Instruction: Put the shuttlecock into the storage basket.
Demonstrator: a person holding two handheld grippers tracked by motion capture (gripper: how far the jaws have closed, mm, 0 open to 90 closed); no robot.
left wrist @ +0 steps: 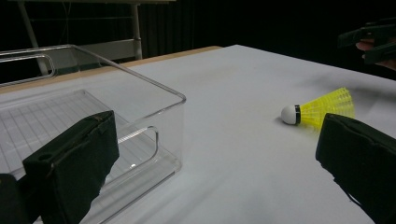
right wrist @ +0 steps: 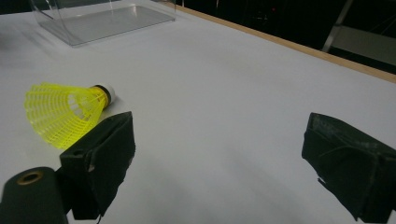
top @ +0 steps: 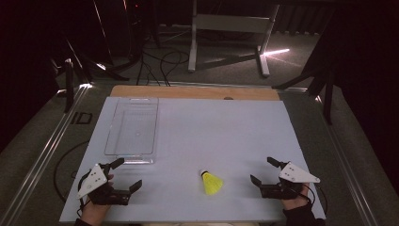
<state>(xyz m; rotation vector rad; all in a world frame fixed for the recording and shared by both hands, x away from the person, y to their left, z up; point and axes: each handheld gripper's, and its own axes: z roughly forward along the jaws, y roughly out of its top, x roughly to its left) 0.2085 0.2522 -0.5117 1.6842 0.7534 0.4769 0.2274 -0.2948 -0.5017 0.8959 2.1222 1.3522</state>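
A yellow shuttlecock (top: 211, 182) with a white cork tip lies on its side on the white table (top: 216, 136), near the front edge. It also lies ahead of my left gripper as shuttlecock (left wrist: 322, 109) and to the left of my right gripper as shuttlecock (right wrist: 65, 112). A clear plastic bin (top: 132, 131) stands empty at the left; its near corner shows as bin (left wrist: 140, 107). My left gripper (top: 126, 175) is open just in front of the bin. My right gripper (top: 263, 172) is open to the right of the shuttlecock. Both hold nothing.
A wooden strip (top: 195, 92) runs along the table's far edge. Beyond it stand a white frame (top: 230, 35) and cables on a grey floor. Dark stands flank the table. The other gripper (left wrist: 371, 39) shows at the upper right of the left gripper view.
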